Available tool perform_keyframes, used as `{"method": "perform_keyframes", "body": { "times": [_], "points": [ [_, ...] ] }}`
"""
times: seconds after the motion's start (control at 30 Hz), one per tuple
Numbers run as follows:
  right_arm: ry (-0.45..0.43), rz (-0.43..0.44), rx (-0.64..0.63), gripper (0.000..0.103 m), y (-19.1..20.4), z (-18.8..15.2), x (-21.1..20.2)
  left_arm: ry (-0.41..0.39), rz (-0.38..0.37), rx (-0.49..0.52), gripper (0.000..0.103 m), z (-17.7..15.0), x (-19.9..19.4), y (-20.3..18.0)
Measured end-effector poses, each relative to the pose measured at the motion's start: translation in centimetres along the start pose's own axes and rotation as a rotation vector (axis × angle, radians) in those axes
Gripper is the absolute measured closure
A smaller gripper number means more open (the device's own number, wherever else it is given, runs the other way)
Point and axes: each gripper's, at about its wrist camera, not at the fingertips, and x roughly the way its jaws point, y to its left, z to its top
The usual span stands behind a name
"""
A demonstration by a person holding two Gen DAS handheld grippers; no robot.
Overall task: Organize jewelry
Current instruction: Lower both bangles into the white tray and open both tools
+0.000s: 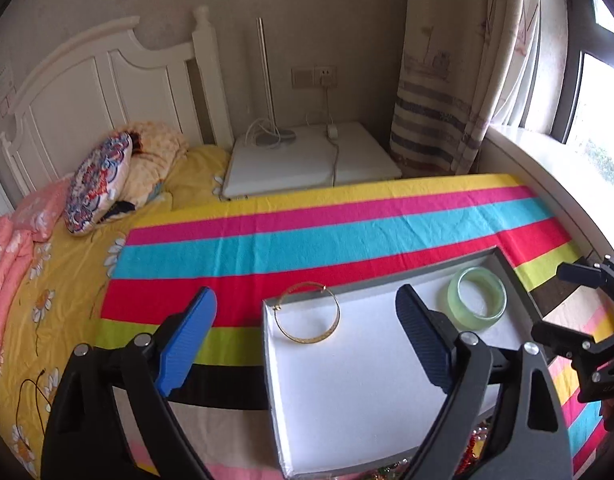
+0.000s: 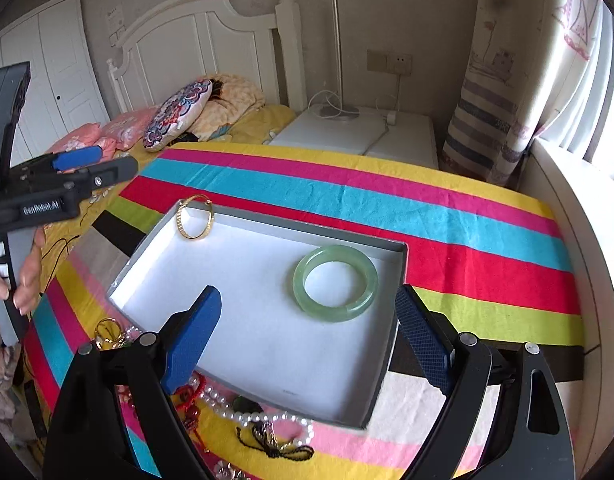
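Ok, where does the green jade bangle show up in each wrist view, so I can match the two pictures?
Left wrist view: green jade bangle lies in the tray's far right corner, right of centre, just beyond the right jaw.
Right wrist view: green jade bangle lies flat near the picture's middle, in the tray's right half, between the open jaws.
Shared landmark: the gold bangle propped on the white tray's far left rim.

Left view: the tray (image 1: 269, 360) is seen closely from its left, facing the headboard.
Right view: seen closely from its right.
Shared: tray (image 2: 387, 344), striped cloth (image 1: 347, 236).
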Motion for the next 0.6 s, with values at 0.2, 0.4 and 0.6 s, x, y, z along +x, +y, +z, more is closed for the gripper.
{"method": "perform_keyframes", "body": {
  "times": [0.2,0.4,0.6],
  "points": [
    [-0.088,0.011,0.013,0.017,0.3,-3.9,-4.8,-0.153,0.016,-0.014,0.002,-0.3,-8.6,1.2],
    [-0.049,0.034,0.079,0.017,0.5,-6.9,-3.4,-0.048,-0.055,-0.098,0.003,-2.6,-6.7,2.0],
    [-0.009,0.042,0.078,0.017,1.2,-7.9,-1.5,0.15,-0.169,-0.026,0.022,-4.9,4.0,-1.4]
  ]
}}
